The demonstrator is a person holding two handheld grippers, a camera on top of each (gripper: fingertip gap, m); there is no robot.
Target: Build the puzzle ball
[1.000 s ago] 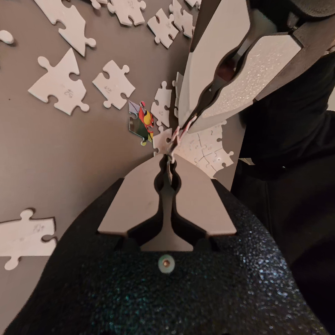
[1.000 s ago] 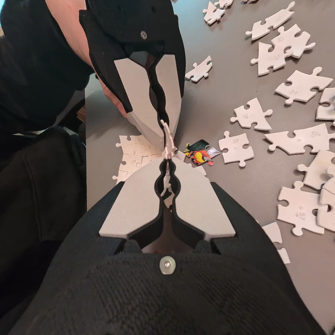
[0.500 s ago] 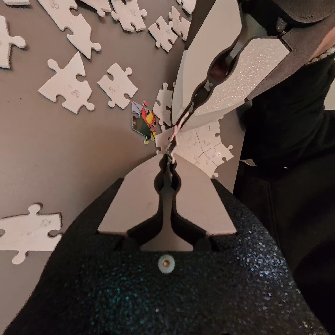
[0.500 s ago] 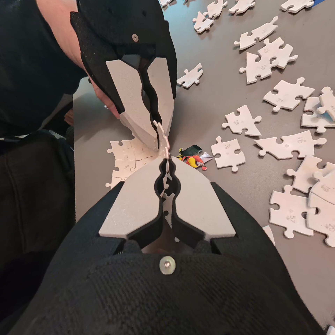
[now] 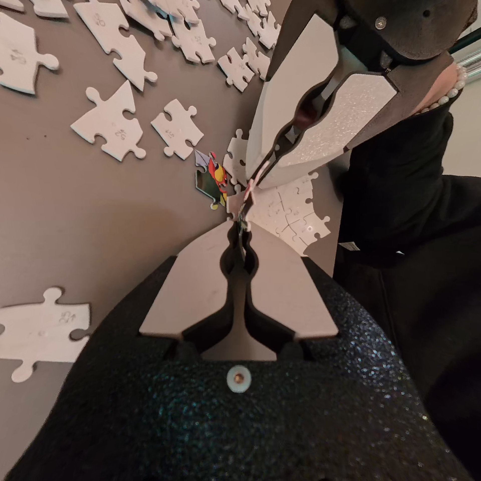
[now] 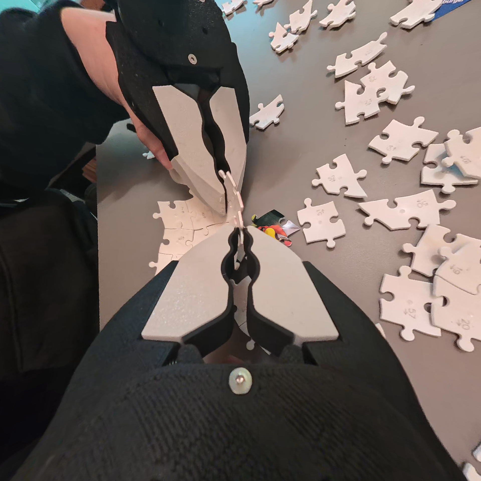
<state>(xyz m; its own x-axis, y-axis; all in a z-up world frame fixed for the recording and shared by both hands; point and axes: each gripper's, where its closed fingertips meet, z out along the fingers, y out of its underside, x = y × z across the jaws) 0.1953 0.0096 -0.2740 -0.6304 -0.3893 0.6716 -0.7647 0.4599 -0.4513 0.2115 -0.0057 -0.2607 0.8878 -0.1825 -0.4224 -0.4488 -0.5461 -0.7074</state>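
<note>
My left gripper (image 5: 240, 226) and my right gripper (image 6: 240, 230) are both shut on one thin puzzle piece (image 6: 235, 203), held edge-on in the air between their tips. In the left wrist view the piece (image 5: 247, 197) runs up from my tips to the right gripper (image 5: 256, 182), which comes in from the upper right. In the right wrist view the left gripper (image 6: 226, 190) comes in from the upper left. Below them lie a joined cluster of white, face-down pieces (image 5: 291, 213) (image 6: 182, 221) and one colourful face-up piece (image 5: 214, 179) (image 6: 273, 226).
Several loose white face-down pieces (image 5: 109, 130) (image 6: 321, 221) are scattered over the grey table (image 5: 78, 221). The table's edge (image 6: 97, 234) runs close to the cluster. A person in black clothing (image 5: 403, 234) stands just beyond it.
Both grippers have stayed shut on the piece and shifted together slightly over the table. The loose pieces have slid across both views.
</note>
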